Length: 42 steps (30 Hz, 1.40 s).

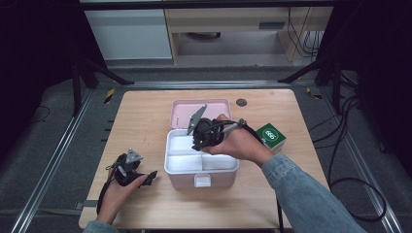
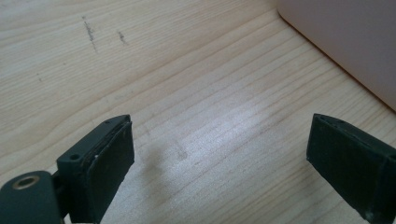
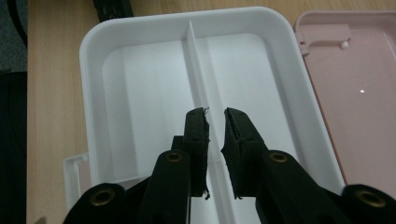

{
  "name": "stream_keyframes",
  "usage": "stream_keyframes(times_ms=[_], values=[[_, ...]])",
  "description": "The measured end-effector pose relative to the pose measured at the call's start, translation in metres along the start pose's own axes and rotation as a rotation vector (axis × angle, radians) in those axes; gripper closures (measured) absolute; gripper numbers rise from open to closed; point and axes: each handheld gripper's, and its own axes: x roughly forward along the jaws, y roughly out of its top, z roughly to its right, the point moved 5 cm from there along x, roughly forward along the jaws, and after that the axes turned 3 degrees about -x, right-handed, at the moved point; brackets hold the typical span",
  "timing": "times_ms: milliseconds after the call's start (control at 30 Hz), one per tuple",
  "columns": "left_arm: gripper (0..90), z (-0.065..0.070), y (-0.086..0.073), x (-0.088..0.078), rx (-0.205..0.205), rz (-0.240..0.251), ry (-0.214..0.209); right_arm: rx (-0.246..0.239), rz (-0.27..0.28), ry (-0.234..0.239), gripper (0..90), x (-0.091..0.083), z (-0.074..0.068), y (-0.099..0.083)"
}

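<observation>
R gripper [image 3: 215, 123] over white plastic divided tray [image 3: 93, 51] in pink box at table centre; jaws nearly shut astride tray's centre divider [image 3: 196, 70], grip uncertain. L gripper [image 2: 219, 154] near-left on wooden table [image 2: 187, 70], jaws wide, empty.

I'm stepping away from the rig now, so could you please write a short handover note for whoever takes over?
Left gripper: open, holding nothing, low over the wooden table beside the pink box.
Right gripper: jaws narrow, one on each side of the white tray's divider, not visibly clamped.
Done: the pink lid is open and lies flat behind the box.
Left: probably close on the divider and lift the tray out.
A green carton sits to the right of the box, untouched.
</observation>
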Motion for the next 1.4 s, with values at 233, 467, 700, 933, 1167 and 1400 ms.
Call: stream_keyframes(times_ms=[233, 467, 700, 933, 1167, 1400], values=[[7.1, 0.001, -0.005, 0.004, 0.006, -0.016, -0.011, -0.030, -0.033, 0.022, 79.4, 0.017, -0.001, 0.001], [7.4, 0.002, -0.007, 0.007, 0.014, -0.032, -0.015, -0.030, -0.066, 0.039, 79.2, 0.027, 0.005, -0.004], [7.5, 0.003, -0.007, 0.007, 0.013, -0.029, -0.017, -0.043, -0.107, 0.063, 79.2, 0.037, 0.008, -0.010], [7.3, 0.002, -0.007, 0.008, 0.009, -0.029, -0.024, -0.047, -0.114, 0.092, 83.2, 0.042, 0.010, -0.009], [7.0, 0.001, -0.007, 0.008, 0.000, -0.031, -0.029, -0.047, -0.123, 0.117, 86.4, 0.042, 0.011, -0.009], [6.4, 0.000, -0.007, 0.009, -0.004, -0.031, -0.030, -0.025, -0.092, 0.133, 89.7, 0.042, 0.014, -0.010]])
